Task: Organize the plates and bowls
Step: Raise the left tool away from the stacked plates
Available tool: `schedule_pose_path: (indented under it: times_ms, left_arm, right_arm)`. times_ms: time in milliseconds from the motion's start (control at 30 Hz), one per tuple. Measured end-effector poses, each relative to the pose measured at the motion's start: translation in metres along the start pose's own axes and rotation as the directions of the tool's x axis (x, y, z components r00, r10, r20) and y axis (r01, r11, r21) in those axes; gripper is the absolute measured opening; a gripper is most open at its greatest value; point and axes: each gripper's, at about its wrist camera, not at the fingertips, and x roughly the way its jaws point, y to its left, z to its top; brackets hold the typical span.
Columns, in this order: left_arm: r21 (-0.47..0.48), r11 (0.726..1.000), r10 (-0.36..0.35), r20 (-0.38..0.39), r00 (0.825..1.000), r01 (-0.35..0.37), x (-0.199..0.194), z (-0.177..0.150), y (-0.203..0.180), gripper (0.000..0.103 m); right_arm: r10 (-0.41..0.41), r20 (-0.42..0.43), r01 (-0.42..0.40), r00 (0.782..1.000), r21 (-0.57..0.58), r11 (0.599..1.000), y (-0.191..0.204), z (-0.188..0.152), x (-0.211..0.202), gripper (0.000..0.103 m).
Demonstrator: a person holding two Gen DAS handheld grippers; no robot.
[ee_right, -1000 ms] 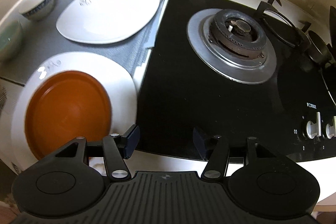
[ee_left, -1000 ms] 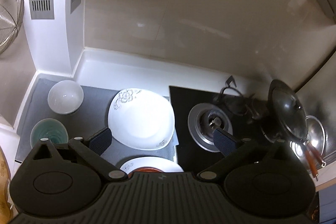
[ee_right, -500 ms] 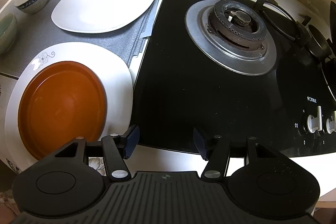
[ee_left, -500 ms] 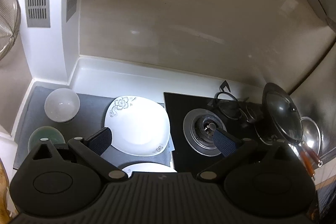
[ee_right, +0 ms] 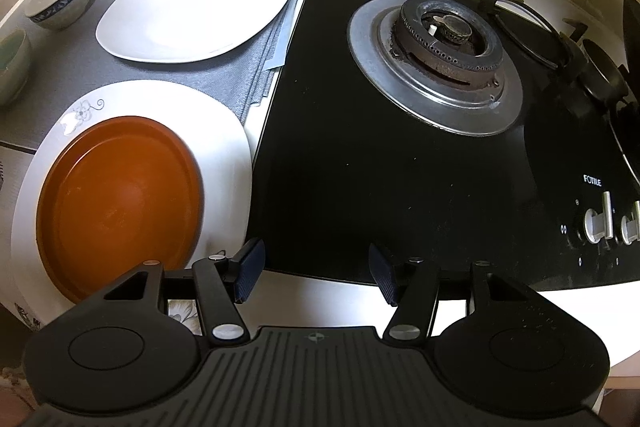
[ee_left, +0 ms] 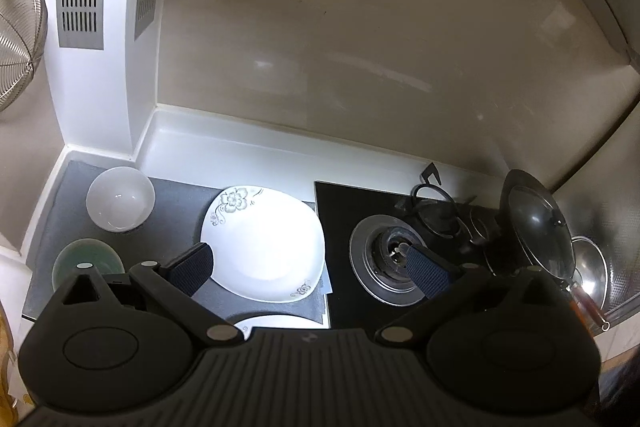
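Left wrist: left gripper (ee_left: 308, 265) risen, empty | square plate (ee_left: 262, 241) smaller

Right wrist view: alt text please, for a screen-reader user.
An orange plate sits stacked on a larger white round plate at left, just ahead of the open, empty right gripper. Behind lie a white square floral plate and two bowls on a grey mat; a black gas hob fills the right.
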Motion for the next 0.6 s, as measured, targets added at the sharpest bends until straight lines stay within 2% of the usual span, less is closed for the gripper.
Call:
schedule_pose_path:
  times_ms: [67,167,233,333,433,567,600]
  left_arm:
    - [-0.002,1.000,0.019,-0.011,1.000,-0.019,0.006,-0.003,0.004,0.103]
    - [-0.017,0.998,0.065,-0.071,0.995,-0.067,0.028,-0.014,0.018,0.103]
    - [-0.009,0.994,0.111,-0.121,0.986,-0.113,0.048,-0.028,0.032,0.103]
    - [-0.005,0.980,0.193,-0.215,0.957,-0.199,0.082,-0.054,0.056,0.103]
    - [-0.008,0.972,0.225,-0.285,0.932,-0.237,0.108,-0.082,0.079,0.103]
    - [-0.007,0.963,0.251,-0.351,0.902,-0.271,0.139,-0.117,0.103,0.103]
    - [-0.013,0.959,0.257,-0.377,0.890,-0.282,0.146,-0.125,0.108,0.103]
  right_arm:
    - [0.010,0.002,-0.010,1.000,0.005,1.000,0.001,-0.001,-0.001,0.061]
    - [0.028,0.011,-0.029,1.000,0.023,0.999,0.001,-0.002,-0.005,0.061]
    - [0.065,0.022,-0.066,0.998,0.052,0.996,-0.001,-0.003,-0.009,0.061]
    - [0.087,0.045,-0.091,0.995,0.089,0.992,-0.004,-0.003,-0.014,0.061]
    - [0.120,0.058,-0.126,0.991,0.114,0.986,-0.007,-0.003,-0.017,0.062]
    - [0.187,0.037,-0.191,0.982,0.154,0.969,-0.007,-0.004,-0.013,0.062]
    - [0.197,0.030,-0.199,0.980,0.161,0.967,-0.006,-0.004,-0.010,0.062]
